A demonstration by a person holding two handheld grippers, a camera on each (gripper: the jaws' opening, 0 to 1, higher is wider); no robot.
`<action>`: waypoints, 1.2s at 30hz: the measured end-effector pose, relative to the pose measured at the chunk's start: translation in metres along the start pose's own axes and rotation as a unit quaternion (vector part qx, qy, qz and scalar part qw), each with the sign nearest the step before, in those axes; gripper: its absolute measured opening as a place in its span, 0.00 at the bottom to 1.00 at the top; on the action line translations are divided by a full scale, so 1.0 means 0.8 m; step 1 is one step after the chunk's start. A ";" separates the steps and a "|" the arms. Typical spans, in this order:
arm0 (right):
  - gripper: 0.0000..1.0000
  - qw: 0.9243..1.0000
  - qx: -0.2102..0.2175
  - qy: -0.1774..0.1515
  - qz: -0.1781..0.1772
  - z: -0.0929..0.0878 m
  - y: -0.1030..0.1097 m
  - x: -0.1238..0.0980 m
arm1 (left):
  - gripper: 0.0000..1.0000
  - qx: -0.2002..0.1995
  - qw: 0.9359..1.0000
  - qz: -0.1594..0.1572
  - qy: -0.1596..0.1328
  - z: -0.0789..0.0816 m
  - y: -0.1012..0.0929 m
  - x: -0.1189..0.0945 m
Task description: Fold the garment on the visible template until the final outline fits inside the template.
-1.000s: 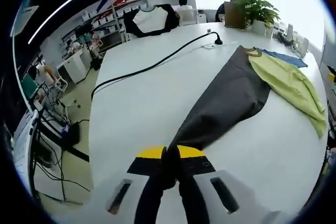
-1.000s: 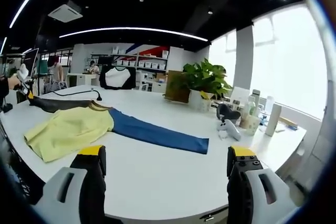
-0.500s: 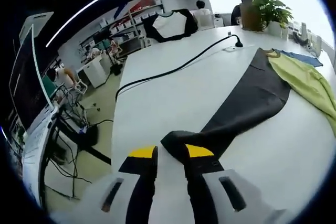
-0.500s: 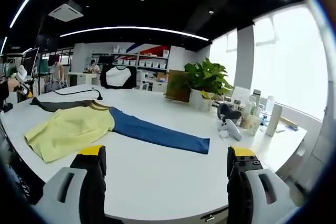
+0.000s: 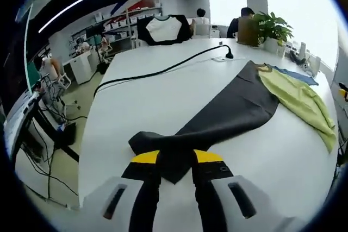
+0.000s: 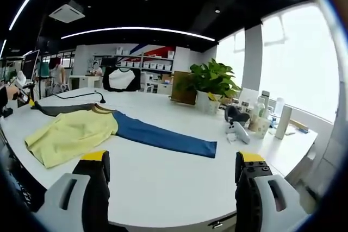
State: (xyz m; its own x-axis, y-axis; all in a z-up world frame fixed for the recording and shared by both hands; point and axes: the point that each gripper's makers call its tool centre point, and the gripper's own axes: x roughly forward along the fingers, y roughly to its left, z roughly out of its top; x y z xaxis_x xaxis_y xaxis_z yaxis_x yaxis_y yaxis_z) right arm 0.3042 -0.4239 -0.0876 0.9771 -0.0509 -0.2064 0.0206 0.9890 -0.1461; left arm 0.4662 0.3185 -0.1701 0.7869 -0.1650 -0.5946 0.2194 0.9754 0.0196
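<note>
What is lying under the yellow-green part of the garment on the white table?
The yellow-green body lies flat on the white table, with the black sleeve and blue sleeve spreading out beside it. Anything beneath it, such as a template, is covered.

Garment [image 5: 293,93]: yellow-green body, one black sleeve [image 5: 228,110], one blue sleeve [image 6: 163,137]; lies flat on white table.
Black sleeve: stretched long from body toward 7 o'clock in left gripper view; cuff end bunched and folded over.
Blue sleeve: extends flat toward 4 o'clock in right gripper view.
Template: cannot tell.
</note>
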 end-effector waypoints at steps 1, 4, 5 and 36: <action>0.99 1.000 0.000 0.000 0.001 0.000 0.001 0.000 | 0.23 0.002 1.000 0.001 0.004 -0.002 0.001 0.004; 0.99 1.000 0.003 0.002 0.003 -0.002 0.001 0.002 | 0.24 -0.005 1.000 0.006 0.018 -0.008 0.004 0.010; 0.99 1.000 0.003 0.003 0.003 -0.002 0.001 0.002 | 0.23 -0.005 1.000 0.005 0.017 -0.008 0.004 0.011; 0.99 1.000 0.006 -0.005 -0.003 0.008 -0.006 -0.004 | 0.02 0.015 0.997 -0.003 0.081 -0.046 -0.011 -0.030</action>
State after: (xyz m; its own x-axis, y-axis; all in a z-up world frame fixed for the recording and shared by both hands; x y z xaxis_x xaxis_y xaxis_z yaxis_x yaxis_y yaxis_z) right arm 0.3020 -0.4274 -0.0804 0.9790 -0.0562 -0.1957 0.0296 0.9902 -0.1365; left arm 0.4245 0.3191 -0.1853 0.6819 -0.1430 -0.7174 0.2434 0.9692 0.0382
